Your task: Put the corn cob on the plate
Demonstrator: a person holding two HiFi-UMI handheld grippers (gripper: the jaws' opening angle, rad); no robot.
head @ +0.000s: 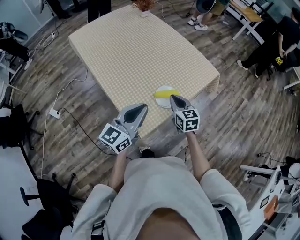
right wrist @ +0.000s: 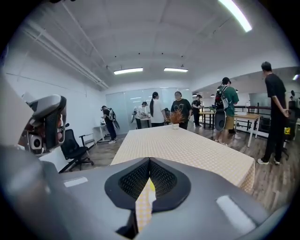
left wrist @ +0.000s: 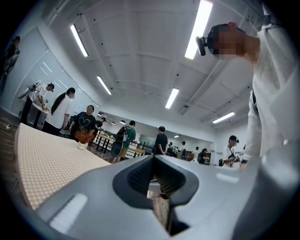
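A yellow corn cob (head: 166, 93) lies on a small white plate (head: 161, 103) close to the near edge of the checked tablecloth table (head: 140, 51). My right gripper (head: 172, 97) hovers just in front of the plate, its jaws shut with nothing between them. In the right gripper view (right wrist: 149, 160), a strip of yellow corn cob (right wrist: 152, 186) and cloth shows through the slit below the closed tips. My left gripper (head: 143, 107) hangs off the table's near edge, left of the plate, apart from it. The left gripper view (left wrist: 153, 157) shows its tips meeting, empty.
A small potted plant (head: 143, 5) stands at the table's far end. Several people stand beyond the table (right wrist: 187, 150). An office chair (right wrist: 75, 147) is at the left. A power strip (head: 55, 113) with cables lies on the wooden floor.
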